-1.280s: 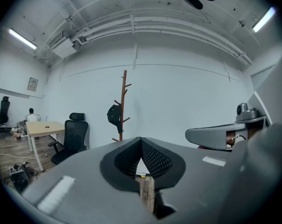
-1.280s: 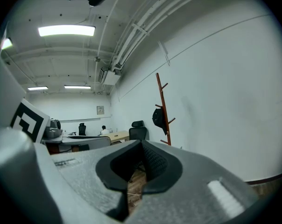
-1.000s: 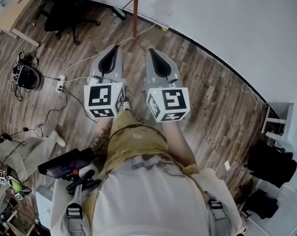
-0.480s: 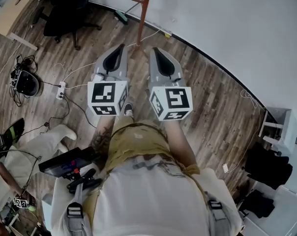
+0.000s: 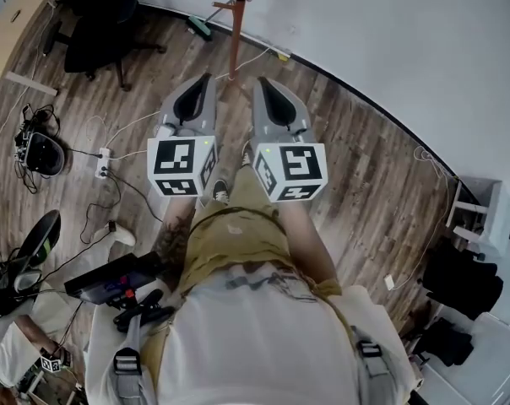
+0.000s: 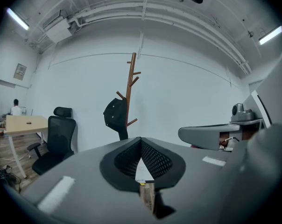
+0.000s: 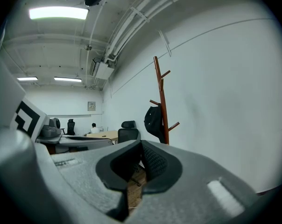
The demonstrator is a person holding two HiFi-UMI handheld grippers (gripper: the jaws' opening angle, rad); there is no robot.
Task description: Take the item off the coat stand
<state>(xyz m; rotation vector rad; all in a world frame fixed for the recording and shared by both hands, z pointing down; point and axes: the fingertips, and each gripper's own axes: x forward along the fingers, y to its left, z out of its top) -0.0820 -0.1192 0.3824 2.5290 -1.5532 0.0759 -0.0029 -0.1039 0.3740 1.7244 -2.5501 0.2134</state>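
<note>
L gripper (image 6: 141, 143): clenched, pads tip to tip, nothing betw. them; aimed toward coat stand (image 6: 130, 94).
R gripper (image 7: 140, 146): clenched as well, pads meeting at tips, empty; alongside L gripper, not touching it.
Black cap (image 6: 115, 115): hanging from peg on pole's left side, below the top pegs, resting against pole; well apart from both grippers.
Coat stand: reddish-brown wood pole w/ short upturned pegs, upright, near white wall (image 5: 390, 32); in head view just ahead of the 2 gripper tips, betw. them.
Marker cubes: one at rear of each gripper, black-and-white squares facing up in head view.
Office chair (image 6: 56, 138): black, left of stand, beside light wood desk (image 6: 24, 122).
Floor (image 5: 365, 167): wood planks; cables + white power strip (image 5: 104, 160) to person's left.
Person (image 5: 238, 234): seen from above, tan shorts.
</note>
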